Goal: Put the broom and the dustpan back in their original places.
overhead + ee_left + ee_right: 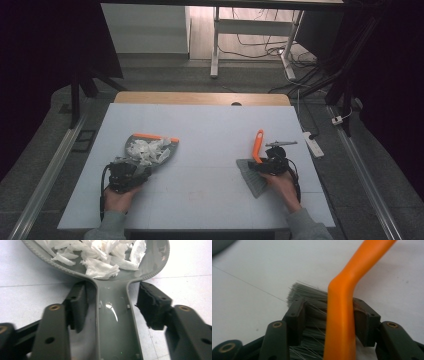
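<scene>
High view: my left claw (131, 172) stands half open astride the dustpan (150, 148) handle, whose long axis runs away toward the paper scraps (146, 150). My right claw (270, 162) gapes wide around the brush (256, 161), gripping nothing.

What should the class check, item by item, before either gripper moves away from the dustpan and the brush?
1. Left gripper clear of the dustpan handle: ok, gaps show on both sides.
2. Paper scraps lie inside the dustpan: ok.
3. Dustpan rests flat on the table: ok.
4. Right gripper clear of the brush handle: cannot tell; the far pad sits close beside the handle.
5. Brush lies on the table: ok.
6. Loose scraps left on the table: cannot tell.
</scene>
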`<act>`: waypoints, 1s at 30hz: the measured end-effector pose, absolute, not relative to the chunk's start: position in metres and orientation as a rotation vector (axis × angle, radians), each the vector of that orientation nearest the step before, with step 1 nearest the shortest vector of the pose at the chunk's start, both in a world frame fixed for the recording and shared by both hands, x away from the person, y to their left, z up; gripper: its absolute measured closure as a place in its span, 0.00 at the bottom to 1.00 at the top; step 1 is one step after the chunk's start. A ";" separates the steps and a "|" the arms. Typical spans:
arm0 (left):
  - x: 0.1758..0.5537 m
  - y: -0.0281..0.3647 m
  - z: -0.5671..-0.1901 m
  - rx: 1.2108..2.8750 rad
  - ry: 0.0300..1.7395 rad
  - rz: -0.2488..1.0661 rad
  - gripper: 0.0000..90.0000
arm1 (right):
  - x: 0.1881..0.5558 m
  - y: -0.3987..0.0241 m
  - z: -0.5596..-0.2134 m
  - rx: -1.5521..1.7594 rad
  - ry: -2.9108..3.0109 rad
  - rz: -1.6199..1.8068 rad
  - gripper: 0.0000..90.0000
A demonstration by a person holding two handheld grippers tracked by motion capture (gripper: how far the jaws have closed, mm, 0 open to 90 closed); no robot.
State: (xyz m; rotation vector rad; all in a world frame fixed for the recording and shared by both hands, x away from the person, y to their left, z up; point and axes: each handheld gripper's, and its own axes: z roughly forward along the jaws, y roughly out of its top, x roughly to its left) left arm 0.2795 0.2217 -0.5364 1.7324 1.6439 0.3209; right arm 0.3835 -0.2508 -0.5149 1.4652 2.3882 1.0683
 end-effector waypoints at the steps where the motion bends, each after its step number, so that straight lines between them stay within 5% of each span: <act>1: 0.279 0.222 -0.536 1.729 1.641 0.324 0.41 | 0.384 -0.252 -0.515 1.468 2.389 1.077 0.52; 10: 0.277 0.221 -0.531 1.744 1.617 0.358 0.29 | 0.383 -0.249 -0.512 1.450 2.352 1.011 0.49; 30: 0.258 0.230 -0.513 1.766 1.546 0.385 0.27 | 0.366 -0.254 -0.494 1.239 2.319 1.108 0.51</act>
